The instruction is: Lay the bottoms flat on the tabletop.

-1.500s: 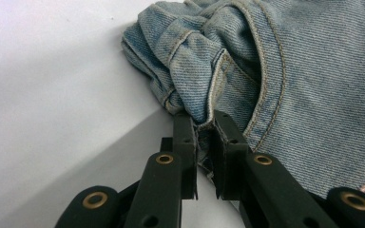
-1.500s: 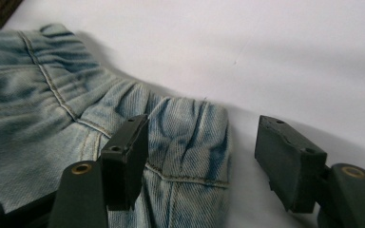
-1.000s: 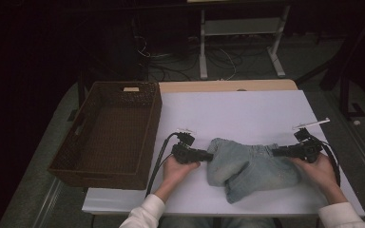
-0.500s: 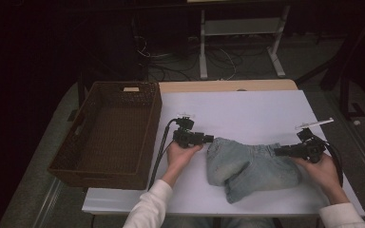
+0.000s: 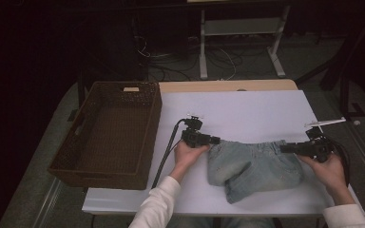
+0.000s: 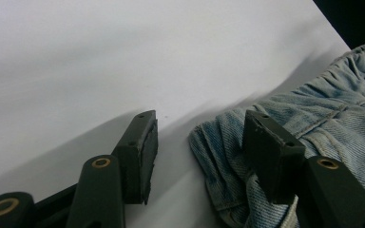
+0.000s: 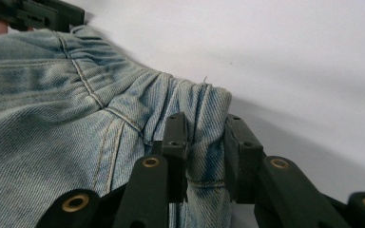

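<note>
A pair of light blue jeans [image 5: 252, 168] lies crumpled on the white table [image 5: 247, 109] near its front edge. My right gripper [image 5: 283, 148] is at the right end of the waistband. In the right gripper view my right gripper [image 7: 205, 121] is shut on a fold of the jeans [image 7: 52, 118]. My left gripper [image 5: 216, 140] is at their upper left corner. Its jaws have just been opening. In the left gripper view my left gripper [image 6: 199, 121] stands open, with the corner of the jeans [image 6: 323, 118] lying loose in the gap by the right jaw, not pressed.
A dark brown wicker basket [image 5: 147, 123] stands on the left of the table, with nothing in it. The white surface beyond the jeans is bare. Behind the table stands a white metal frame [image 5: 240, 28] with cables on the dark floor.
My left gripper has moved toward the far side of the table and its jaws stand wider. The jeans' left end lies flatter. The right gripper has kept its hold.
</note>
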Tool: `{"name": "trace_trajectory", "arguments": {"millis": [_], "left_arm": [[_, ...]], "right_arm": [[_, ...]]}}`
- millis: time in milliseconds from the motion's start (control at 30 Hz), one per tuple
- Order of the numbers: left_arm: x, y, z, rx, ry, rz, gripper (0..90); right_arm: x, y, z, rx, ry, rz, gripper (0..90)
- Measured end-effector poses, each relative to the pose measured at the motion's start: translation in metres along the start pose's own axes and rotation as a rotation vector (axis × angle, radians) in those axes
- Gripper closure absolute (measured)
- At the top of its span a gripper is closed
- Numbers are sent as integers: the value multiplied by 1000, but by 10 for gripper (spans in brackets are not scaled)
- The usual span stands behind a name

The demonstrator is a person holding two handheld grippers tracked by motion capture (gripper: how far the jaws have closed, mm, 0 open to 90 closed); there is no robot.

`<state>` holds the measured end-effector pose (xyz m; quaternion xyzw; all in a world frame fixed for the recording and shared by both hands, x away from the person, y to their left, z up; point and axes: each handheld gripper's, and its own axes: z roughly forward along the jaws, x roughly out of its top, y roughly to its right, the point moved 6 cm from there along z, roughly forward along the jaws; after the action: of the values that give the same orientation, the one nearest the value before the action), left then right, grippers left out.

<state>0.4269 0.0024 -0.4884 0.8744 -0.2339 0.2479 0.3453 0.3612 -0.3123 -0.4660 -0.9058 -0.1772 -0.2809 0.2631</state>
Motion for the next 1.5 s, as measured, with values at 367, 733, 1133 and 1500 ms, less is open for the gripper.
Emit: {"name": "trace_trajectory", "arguments": {"millis": [367,733,1133,1500], "left_arm": [[-2,6,9,-88,-23,-56,586],[-1,8,16,-110,-38,-80,787],[0,7,9,-105,22,-34,828],[23,7,-21,-60,157,28,827]], "right_arm": [[0,5,-4,-6,17,17,723],[2,6,-1,-10,19,23,723],[2,6,-1,-2,24,35,724],[19,-3,2,43,62,33,731]]}}
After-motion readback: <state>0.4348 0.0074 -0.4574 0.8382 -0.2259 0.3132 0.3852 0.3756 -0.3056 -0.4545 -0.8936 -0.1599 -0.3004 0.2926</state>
